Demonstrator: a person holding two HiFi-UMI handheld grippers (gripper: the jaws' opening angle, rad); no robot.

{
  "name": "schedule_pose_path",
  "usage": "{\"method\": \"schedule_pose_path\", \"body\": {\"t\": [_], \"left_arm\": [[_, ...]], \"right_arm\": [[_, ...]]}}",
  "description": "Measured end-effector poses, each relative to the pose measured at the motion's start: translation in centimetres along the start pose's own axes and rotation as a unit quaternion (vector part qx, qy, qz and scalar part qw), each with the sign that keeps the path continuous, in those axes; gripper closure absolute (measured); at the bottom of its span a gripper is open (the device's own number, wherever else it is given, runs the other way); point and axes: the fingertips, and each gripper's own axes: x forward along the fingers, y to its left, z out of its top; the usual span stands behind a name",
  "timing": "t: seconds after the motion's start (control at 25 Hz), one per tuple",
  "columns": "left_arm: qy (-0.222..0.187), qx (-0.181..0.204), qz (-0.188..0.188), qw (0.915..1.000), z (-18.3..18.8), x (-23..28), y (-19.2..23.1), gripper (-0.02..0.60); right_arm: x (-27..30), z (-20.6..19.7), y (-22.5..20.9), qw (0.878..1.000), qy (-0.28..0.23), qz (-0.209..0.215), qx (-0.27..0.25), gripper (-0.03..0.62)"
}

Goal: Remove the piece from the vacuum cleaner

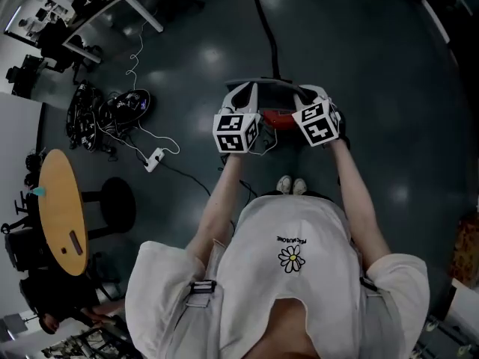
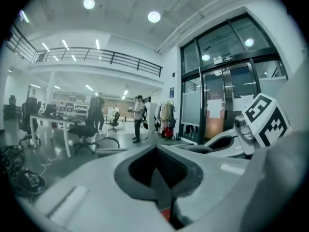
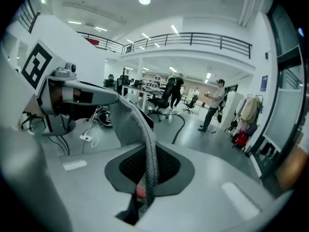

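The vacuum cleaner [image 1: 275,114], dark with a red part, sits on the floor just ahead of the person's feet, and its black hose [image 1: 263,21] runs away from it. Both grippers are down on its top. My left gripper [image 1: 245,99] is shut on a thin dark edge [image 2: 162,182] of the vacuum's piece, with red [image 2: 165,214] showing below. My right gripper [image 1: 308,97] is shut on the grey curved piece [image 3: 126,123] along its textured rim [image 3: 149,158]. In the left gripper view my left gripper [image 2: 163,175] shows the right one's marker cube [image 2: 264,120] close beside it.
A power strip with white cable [image 1: 153,158] and a heap of dark gear and wires [image 1: 105,111] lie on the floor at left. A round wooden table [image 1: 60,212] and black stool [image 1: 116,204] stand further left. Desks, chairs and standing people [image 3: 212,110] fill the hall beyond.
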Motion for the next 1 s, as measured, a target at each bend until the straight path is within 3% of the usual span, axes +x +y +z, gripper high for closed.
{"method": "schedule_pose_path", "body": {"t": [0.16, 0.32, 0.56, 1.0], "left_arm": [[-0.086, 0.023, 0.014, 0.9959, 7.0, -0.7, 0.6, 0.58], [-0.136, 0.038, 0.023, 0.9897, 11.2, -1.9, 0.9, 0.58], [-0.149, 0.043, 0.028, 0.9875, 12.4, -3.0, 0.9, 0.58], [-0.135, 0.048, 0.017, 0.9895, 11.2, -3.0, -0.4, 0.58]], "right_arm": [[-2.0, 6.5, -2.7, 0.996, -0.074, -0.048, 0.011, 0.556], [-4.4, 10.9, -5.1, 0.986, -0.142, -0.08, 0.035, 0.556], [-7.2, 13.3, -6.4, 0.975, -0.193, -0.093, 0.065, 0.557], [-7.8, 11.2, -5.7, 0.974, -0.194, -0.089, 0.081, 0.557]]}}
